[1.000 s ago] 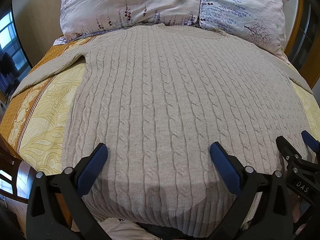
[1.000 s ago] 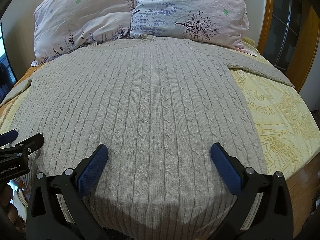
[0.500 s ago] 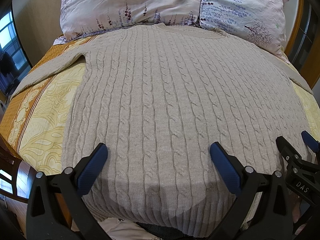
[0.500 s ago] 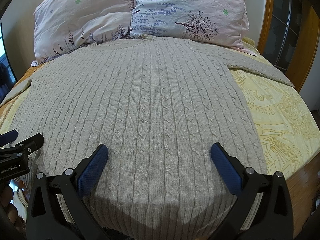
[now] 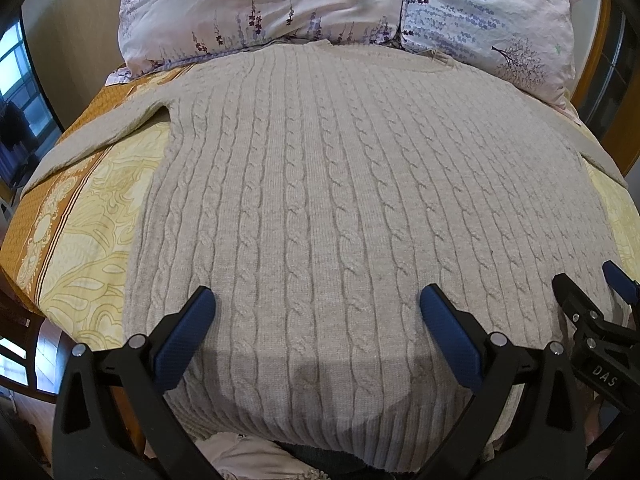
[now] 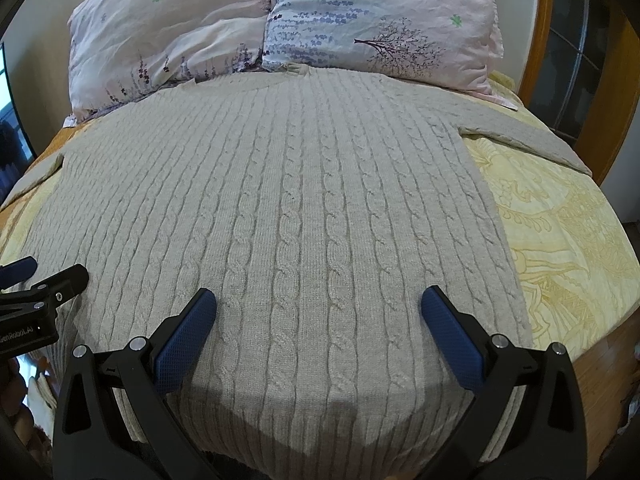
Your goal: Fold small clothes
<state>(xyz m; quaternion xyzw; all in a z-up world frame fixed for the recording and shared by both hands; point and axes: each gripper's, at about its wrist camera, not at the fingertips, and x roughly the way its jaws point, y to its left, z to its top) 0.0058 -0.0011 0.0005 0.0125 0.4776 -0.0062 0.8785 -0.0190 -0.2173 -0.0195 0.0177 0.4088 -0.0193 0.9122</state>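
We have not folded the flat beige cable-knit sweater [image 5: 340,208] yet; our left gripper [image 5: 316,312] and right gripper [image 6: 318,312] hang wide open, so next we grab a sleeve

The sweater [image 5: 340,208] is pale beige-grey, knit in vertical cables with a ribbed hem. It lies on a sheet [image 5: 80,232] of cream-yellow leaf scrolls with orange-brown bands, below two pale pink pillows [image 6: 168,32] printed with purple flower sprigs and a dark tree. Both grippers [image 5: 316,316] are black with blue textured pads [image 6: 184,340].
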